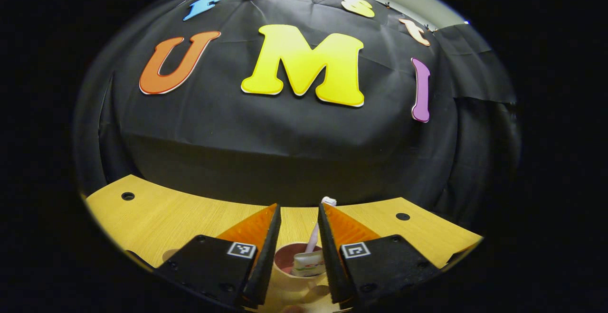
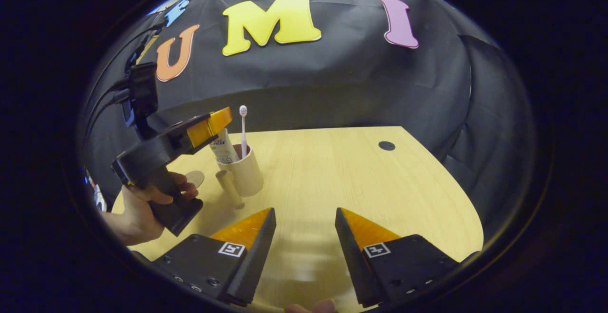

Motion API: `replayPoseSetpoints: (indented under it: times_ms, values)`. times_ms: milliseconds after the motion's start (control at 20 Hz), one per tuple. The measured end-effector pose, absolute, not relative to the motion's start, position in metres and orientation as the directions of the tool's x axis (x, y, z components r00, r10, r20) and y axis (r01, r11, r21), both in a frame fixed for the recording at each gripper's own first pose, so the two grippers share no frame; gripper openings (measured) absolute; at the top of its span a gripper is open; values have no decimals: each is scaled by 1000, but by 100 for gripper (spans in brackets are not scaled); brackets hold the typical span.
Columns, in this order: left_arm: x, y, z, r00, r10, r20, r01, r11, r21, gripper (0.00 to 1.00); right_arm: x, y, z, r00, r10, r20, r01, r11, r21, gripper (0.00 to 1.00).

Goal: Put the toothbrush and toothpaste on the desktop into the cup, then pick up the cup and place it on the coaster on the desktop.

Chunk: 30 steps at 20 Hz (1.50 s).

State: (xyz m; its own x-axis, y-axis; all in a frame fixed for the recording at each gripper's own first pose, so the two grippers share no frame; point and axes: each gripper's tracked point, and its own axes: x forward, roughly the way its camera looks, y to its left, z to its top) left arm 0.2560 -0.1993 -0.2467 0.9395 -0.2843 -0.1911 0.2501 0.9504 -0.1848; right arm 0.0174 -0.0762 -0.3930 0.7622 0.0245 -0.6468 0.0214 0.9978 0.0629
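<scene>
Desktop (image 2: 332, 170): pale wood, mostly bare on the right gripper's side. Cup (image 2: 244, 173) stands upright toward the far left of the desktop in the right gripper view, with the toothpaste (image 2: 223, 147) and toothbrush (image 2: 243, 130) both standing in it, brush head up, so the loading step looks done. Left: lift the cup and set it on the coaster (image 2: 194, 178), which I take to be the small round disc lying just beside the cup, apart from it. The cup is not on the disc yet. Left gripper (image 1: 299, 230): held over the cup, looking down into it, fingers parted at about cup width and holding nothing; whether they touch the rim I cannot tell. Right gripper (image 2: 304, 227): fingers wide apart, empty, over bare wood well away from the cup.
</scene>
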Motion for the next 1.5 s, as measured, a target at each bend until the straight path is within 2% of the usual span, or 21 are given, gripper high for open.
replayPoseSetpoints:
  times_ms: [50,100,200,250,350,650,900,1050,1350,1500]
  values:
    - [253,-193,-245,943,-270,-194,235,954,-185,58,18,-74,-394,758,19,-652,16,999,48,75]
    - [251,-186,-241,949,-251,-192,217,959,-183,69,19,-71,-395,755,17,-656,9,999,36,76]
    - [246,-170,-232,959,-221,-178,190,966,-176,100,20,-62,-393,749,20,-662,-6,1000,24,88]
    - [244,-160,-226,964,-205,-171,176,970,-168,100,21,-58,-391,748,23,-663,-11,1000,23,93]
    - [237,-139,-218,970,-176,-169,151,977,-150,100,25,-48,-383,751,33,-660,-19,999,28,95]
    - [196,-62,-198,976,-75,-207,51,991,-122,100,41,-10,-363,731,55,-680,-81,997,-6,95]
    - [154,-5,-194,965,-8,-263,-15,996,-86,100,58,23,-356,669,73,-739,-105,994,3,95]
    - [130,16,-186,960,6,-278,-36,994,-105,100,74,39,-355,609,77,-790,-75,996,40,95]
    - [96,65,-179,952,81,-297,-116,988,-103,100,97,57,-389,396,69,-916,-7,997,73,95]
    - [88,88,-188,941,123,-316,-160,983,-94,100,107,60,-407,330,52,-942,-1,998,55,95]
